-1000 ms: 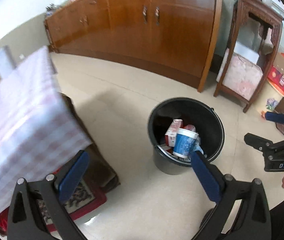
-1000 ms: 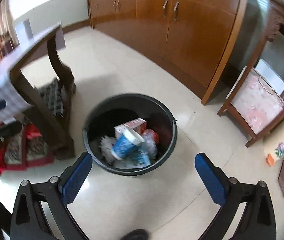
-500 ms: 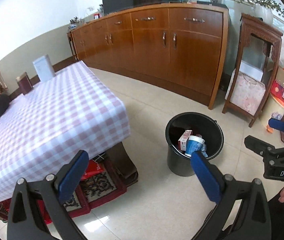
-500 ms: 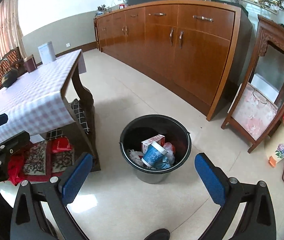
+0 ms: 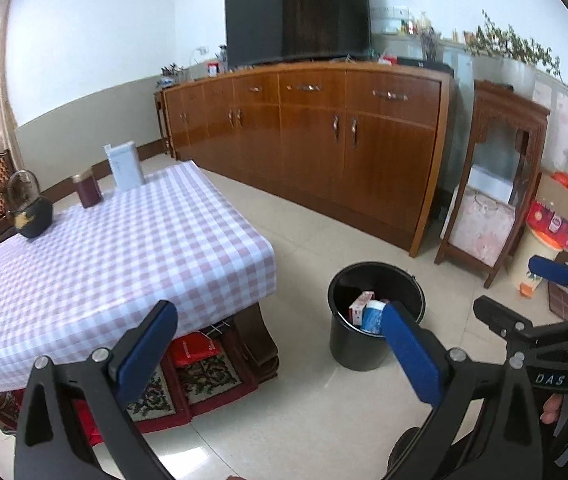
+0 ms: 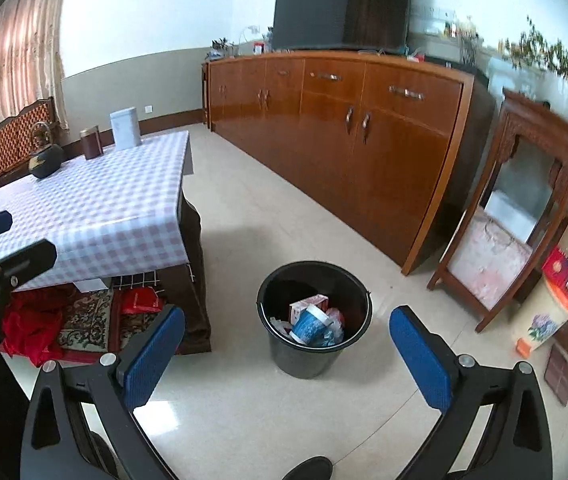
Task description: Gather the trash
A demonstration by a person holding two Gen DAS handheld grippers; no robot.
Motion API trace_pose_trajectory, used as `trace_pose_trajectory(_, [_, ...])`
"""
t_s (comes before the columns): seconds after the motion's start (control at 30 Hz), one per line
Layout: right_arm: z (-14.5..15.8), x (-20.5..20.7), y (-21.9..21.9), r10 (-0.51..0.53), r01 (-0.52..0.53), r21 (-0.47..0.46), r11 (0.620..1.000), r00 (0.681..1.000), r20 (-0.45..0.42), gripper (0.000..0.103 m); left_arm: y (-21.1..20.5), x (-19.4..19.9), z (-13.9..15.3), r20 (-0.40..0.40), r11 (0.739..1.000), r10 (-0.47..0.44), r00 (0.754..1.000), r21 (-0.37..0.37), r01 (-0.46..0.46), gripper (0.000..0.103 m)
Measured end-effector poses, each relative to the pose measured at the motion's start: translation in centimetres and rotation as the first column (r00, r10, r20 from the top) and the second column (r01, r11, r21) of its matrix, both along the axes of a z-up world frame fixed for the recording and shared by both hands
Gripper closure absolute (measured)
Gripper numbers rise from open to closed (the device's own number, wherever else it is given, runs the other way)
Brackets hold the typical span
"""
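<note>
A black bucket (image 5: 363, 344) (image 6: 284, 344) stands on the tiled floor beside the table. It holds a blue-and-white cup (image 6: 309, 325) (image 5: 371, 316), a red-and-white carton (image 6: 308, 305) (image 5: 357, 307) and crumpled wrappers. My left gripper (image 5: 280, 338) is open and empty, held above and back from the bucket. My right gripper (image 6: 287, 344) is open and empty too, with the bucket showing between its blue pads. The right gripper also appears at the right edge of the left wrist view (image 5: 523, 292), and the left gripper at the left edge of the right wrist view (image 6: 8, 236).
A low table (image 5: 132, 248) with a pink checked cloth carries a black teapot (image 5: 30, 216), a brown tin (image 5: 88, 191) and a white box (image 5: 124, 166). A long wooden sideboard (image 5: 323, 140) with a TV lines the wall. A carved stand (image 5: 495, 208) and cartons sit at right.
Both grippers have risen and pulled back from the bucket. The view has tilted up from the bucket's mouth to the whole room. Both stay open and empty.
</note>
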State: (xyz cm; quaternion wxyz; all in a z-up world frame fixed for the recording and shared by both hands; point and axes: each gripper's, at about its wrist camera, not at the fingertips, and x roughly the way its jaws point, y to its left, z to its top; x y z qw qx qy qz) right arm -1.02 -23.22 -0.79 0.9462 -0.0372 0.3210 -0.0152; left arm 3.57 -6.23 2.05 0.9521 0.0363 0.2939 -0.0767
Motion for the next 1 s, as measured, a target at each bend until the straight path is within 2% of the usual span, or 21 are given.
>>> trace_pose_trajectory(0.2, [1.8,-2.1,1.1,0.005,-0.005,0.009,1.0,0.999,0.037,0.0,1.3,-2.0,1.2,0.04,1.0,0.024,0.999,-0.014,-0.024,0.001])
trace_pose_trajectory(0.37, [2.3,-2.4,1.8,0.015,-0.016,0.004,1.0,0.999,0.051,0.0,1.6,-2.2,1.1,0.05,0.999,0.032,0.998,-0.027,-0.03,0.001])
trace_pose_trajectory(1.0, [2.6,-2.5,1.8,0.012,-0.012,0.013,1.0,0.998,0.057,0.0,0.5,-2.5,1.3,0.066,1.0,0.019,0.998,-0.017,-0.018,0.001])
